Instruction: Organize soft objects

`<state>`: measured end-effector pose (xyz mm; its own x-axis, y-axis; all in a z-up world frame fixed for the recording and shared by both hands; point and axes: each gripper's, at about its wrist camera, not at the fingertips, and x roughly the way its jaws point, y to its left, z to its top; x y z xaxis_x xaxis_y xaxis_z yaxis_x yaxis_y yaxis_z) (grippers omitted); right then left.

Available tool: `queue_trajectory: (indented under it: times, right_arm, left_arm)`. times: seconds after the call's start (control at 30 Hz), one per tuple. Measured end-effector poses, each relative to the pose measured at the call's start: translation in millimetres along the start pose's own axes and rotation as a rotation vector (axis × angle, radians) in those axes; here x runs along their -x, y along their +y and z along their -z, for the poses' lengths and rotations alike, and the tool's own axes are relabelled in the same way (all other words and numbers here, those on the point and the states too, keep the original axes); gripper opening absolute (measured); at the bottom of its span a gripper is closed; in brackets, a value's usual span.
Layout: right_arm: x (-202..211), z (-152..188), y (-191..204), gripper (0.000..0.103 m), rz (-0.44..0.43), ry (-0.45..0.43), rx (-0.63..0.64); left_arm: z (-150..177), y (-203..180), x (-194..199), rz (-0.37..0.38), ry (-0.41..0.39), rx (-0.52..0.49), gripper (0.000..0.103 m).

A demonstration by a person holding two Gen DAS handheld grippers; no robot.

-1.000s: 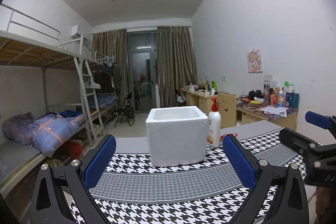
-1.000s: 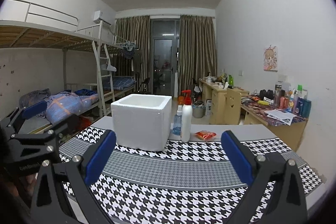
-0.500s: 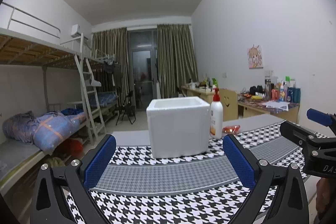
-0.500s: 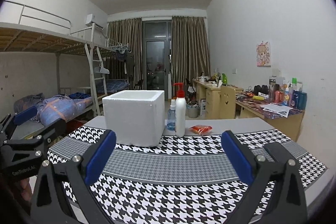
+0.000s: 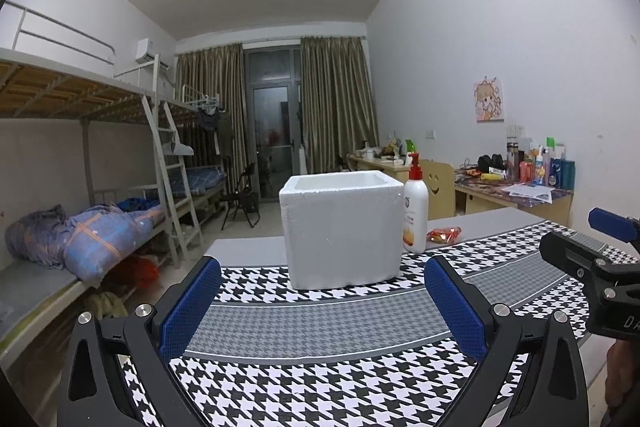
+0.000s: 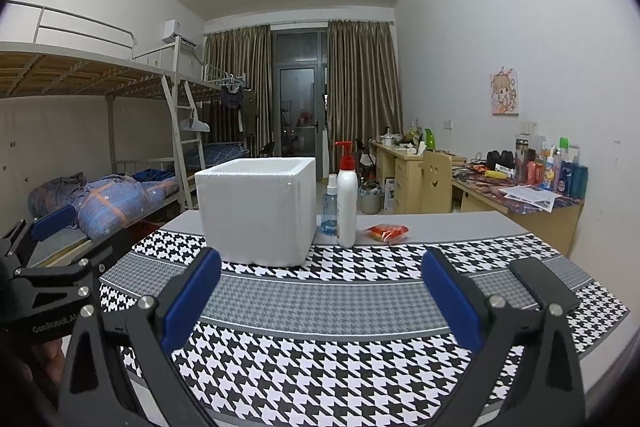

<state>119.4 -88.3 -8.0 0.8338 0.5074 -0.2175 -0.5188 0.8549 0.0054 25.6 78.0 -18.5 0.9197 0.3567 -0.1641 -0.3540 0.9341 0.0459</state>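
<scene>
A white foam box [image 5: 342,227] [image 6: 258,211] stands open-topped on the houndstooth tablecloth [image 5: 320,379] [image 6: 320,359]. A small red-orange packet [image 5: 443,234] [image 6: 387,231] lies to its right, past a white pump bottle [image 5: 415,215] [image 6: 346,207]. My left gripper [image 5: 323,303] is open and empty, a short way in front of the box. My right gripper [image 6: 320,303] is also open and empty, facing the box and the bottles. Each gripper shows at the edge of the other's view.
A small blue spray bottle [image 6: 330,207] stands between the box and the pump bottle. A black phone [image 6: 544,283] lies on the cloth at the right. Bunk beds [image 5: 80,235] run along the left wall and cluttered desks [image 6: 520,187] along the right.
Both views have shifted a little relative to the table; the phone has come into the right wrist view and the packet out from behind the bottle. Both grippers stay open.
</scene>
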Motion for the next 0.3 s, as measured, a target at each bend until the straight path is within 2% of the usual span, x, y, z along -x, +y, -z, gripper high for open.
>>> queue_trajectory:
  times: [0.3]
  right_arm:
    - [-1.8,1.3,-2.0,0.102,0.001,0.01,-0.005]
  left_arm:
    - [1.0,-0.5,-2.6,-0.002,0.009,0.007,0.102]
